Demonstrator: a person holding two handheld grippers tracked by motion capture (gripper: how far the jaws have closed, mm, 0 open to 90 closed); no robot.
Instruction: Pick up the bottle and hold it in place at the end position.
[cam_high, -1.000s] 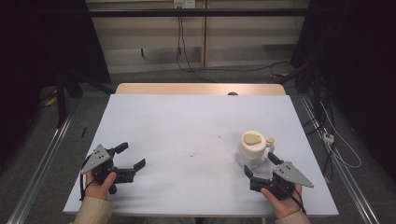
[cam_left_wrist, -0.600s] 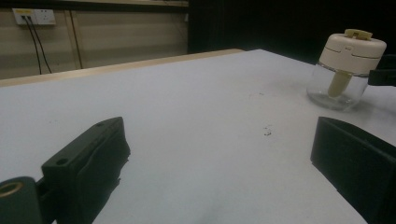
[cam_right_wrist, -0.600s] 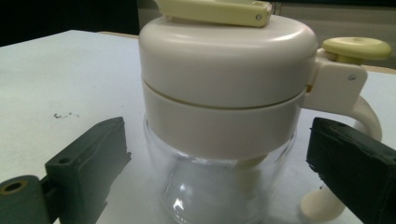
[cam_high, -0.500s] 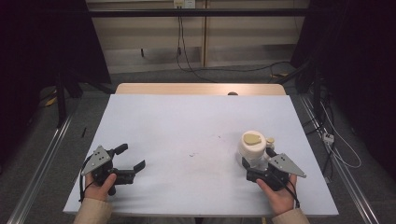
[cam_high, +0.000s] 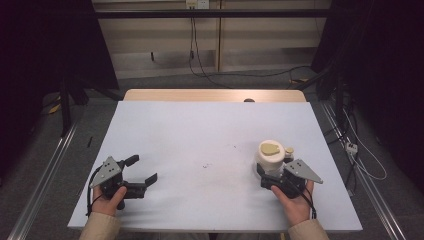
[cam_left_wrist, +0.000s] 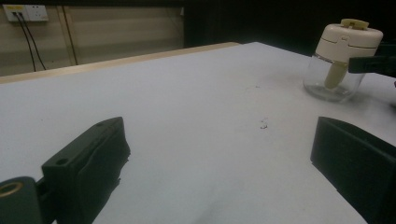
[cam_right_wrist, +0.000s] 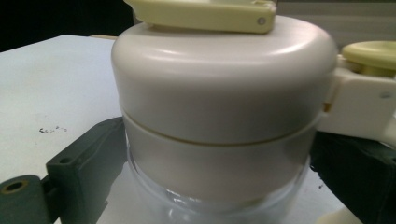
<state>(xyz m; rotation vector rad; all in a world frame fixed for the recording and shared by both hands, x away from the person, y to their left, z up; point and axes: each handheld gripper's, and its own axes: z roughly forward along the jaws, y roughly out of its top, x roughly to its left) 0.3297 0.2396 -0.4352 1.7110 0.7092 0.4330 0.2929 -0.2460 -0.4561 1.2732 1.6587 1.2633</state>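
Jar (cam_high: 270, 156) with a cream lid sits near the tabletop's (cam_high: 200, 130) right edge, between the right gripper's (cam_high: 272, 176) jaws; whether they press its glass yet, I cannot tell. Left gripper (cam_high: 140, 175) rests by the front-left corner, spread wide, holding nothing, probably waiting.

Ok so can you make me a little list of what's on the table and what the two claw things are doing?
table: white top, a few small dark specks near the middle
jar: clear glass jar with a cream lid and a yellow flap on top, standing upright on the person's right side
right gripper: jaws either side of the jar, just under the lid; firm grip cannot be told
left gripper: jaws wide apart, nothing between them, resting low near the front left of the table
hands: one holding each gripper
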